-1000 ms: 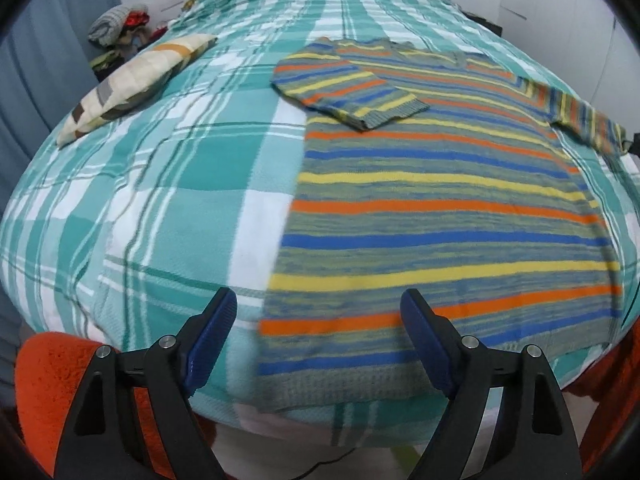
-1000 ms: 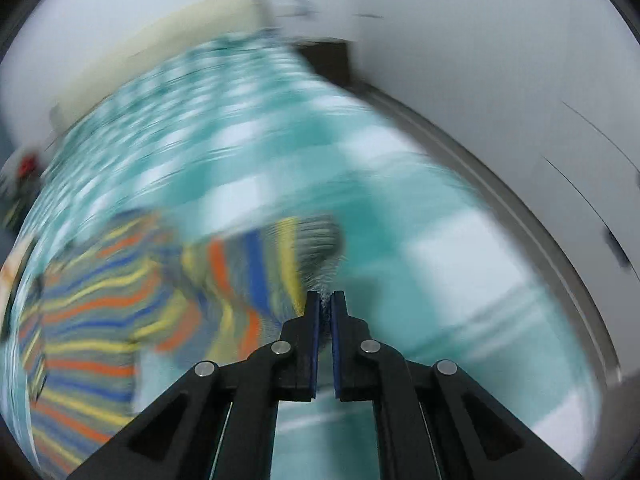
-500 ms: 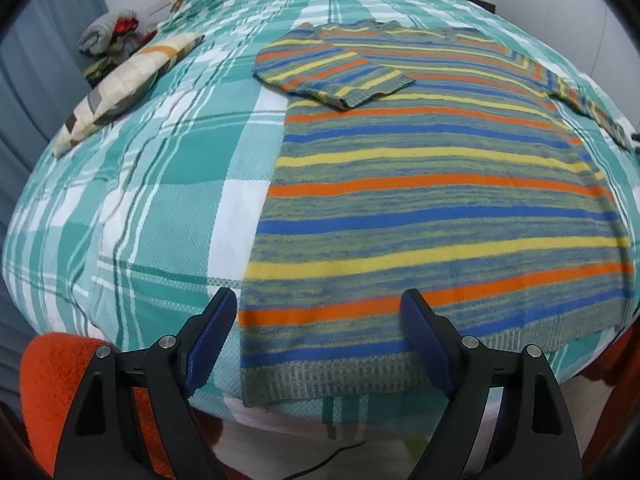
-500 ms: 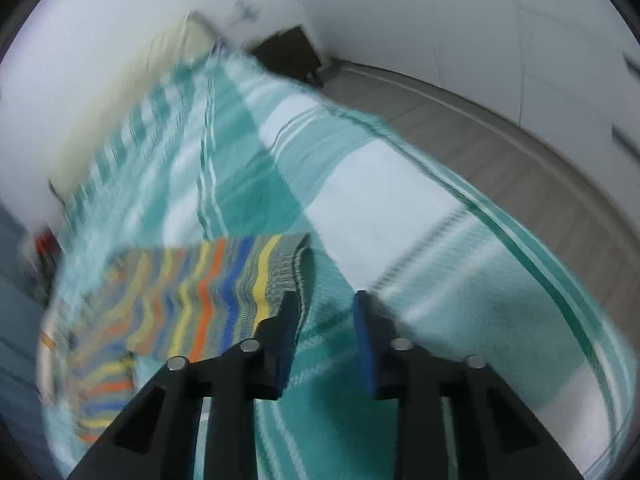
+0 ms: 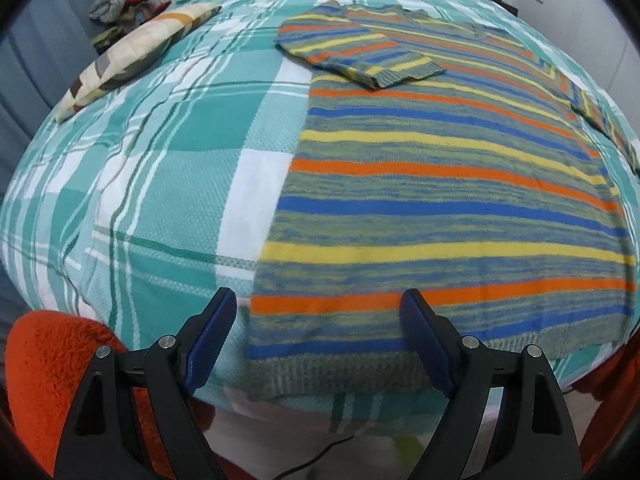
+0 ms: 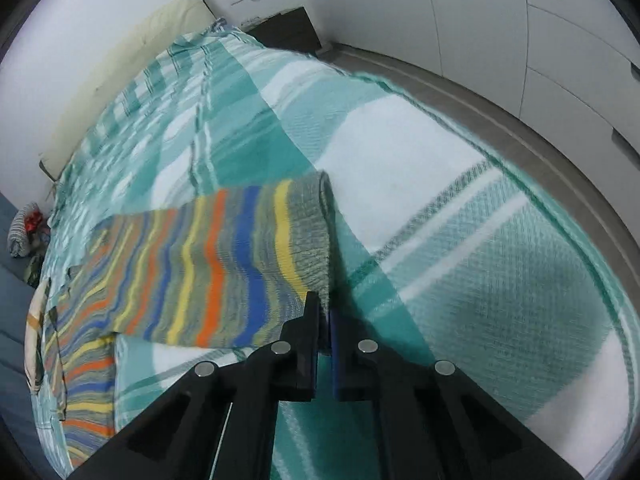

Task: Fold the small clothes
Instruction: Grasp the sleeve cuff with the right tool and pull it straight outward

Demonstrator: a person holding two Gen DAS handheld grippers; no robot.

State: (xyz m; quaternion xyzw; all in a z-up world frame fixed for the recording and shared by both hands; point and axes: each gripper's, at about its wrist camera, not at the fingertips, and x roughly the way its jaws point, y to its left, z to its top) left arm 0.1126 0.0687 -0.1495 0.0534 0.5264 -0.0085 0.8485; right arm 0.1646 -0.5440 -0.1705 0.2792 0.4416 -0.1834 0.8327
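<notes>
My left wrist camera looks steeply down from the foot of the teal-and-white plaid bedspread (image 5: 168, 184), close over the striped knit sweater (image 5: 440, 200). My right one sits low at that sweater's sleeve (image 6: 224, 264), facing the headboard end. Both share sweater and bedspread.

Sweater (image 5: 440, 208) lies flat on the bed (image 5: 168, 184), right of centre in the left wrist view, hem at the near edge. Its left sleeve (image 5: 360, 56) is folded in over the chest. Pillow (image 5: 132, 56) sits on the bed far left; clothes pile (image 5: 120, 0) behind it. Left tool (image 5: 316, 340) hangs over the hem's left corner, that corner between its fingers. Right sleeve (image 6: 224, 264) stretches sideways off the body; its cuff corner sits in the right tool (image 6: 325, 316).
</notes>
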